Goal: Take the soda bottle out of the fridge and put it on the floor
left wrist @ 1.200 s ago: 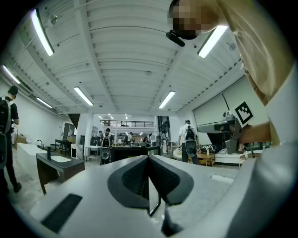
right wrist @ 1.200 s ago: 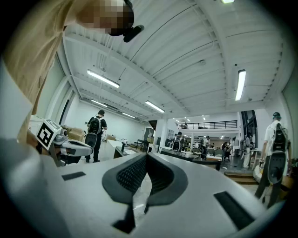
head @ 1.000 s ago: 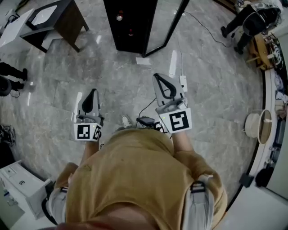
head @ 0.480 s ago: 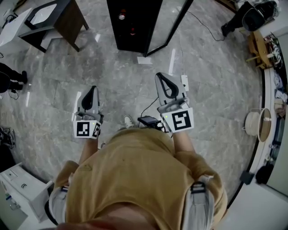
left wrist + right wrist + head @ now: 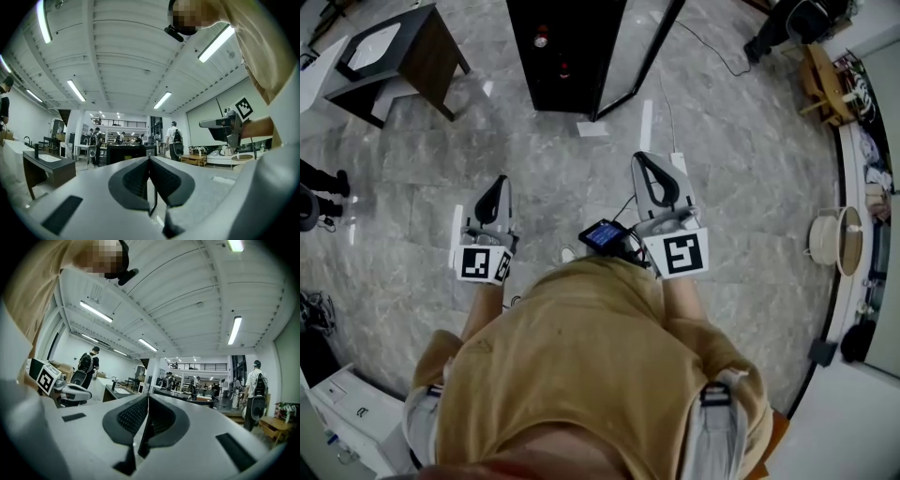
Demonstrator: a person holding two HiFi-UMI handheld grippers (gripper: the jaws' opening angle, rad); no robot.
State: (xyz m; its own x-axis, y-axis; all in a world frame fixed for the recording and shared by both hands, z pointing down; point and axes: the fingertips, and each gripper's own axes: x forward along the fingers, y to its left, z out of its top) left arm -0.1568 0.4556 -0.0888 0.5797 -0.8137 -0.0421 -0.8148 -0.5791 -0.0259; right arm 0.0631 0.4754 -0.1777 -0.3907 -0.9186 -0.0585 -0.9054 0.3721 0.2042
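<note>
The black fridge (image 5: 567,56) stands on the floor at the top of the head view, its glass door (image 5: 639,58) swung open to the right. Inside its dark front I see two small red spots (image 5: 542,39), too small to tell as the soda bottle. My left gripper (image 5: 501,182) is shut and empty, held over the floor well short of the fridge. My right gripper (image 5: 643,158) is also shut and empty, a little nearer the door. Both gripper views look out level across the room; the left jaws (image 5: 149,159) and right jaws (image 5: 147,397) meet with nothing between them.
A dark side table with a white top (image 5: 394,52) stands left of the fridge. A white paper (image 5: 592,128) and a power strip with cable (image 5: 678,165) lie on the marble floor. A cable spool (image 5: 830,239) sits right, a white box (image 5: 347,408) lower left.
The person has stepped towards the fridge, so it sits higher and larger in view. Both grippers stayed shut. A small device with a blue screen now shows at the waist.
</note>
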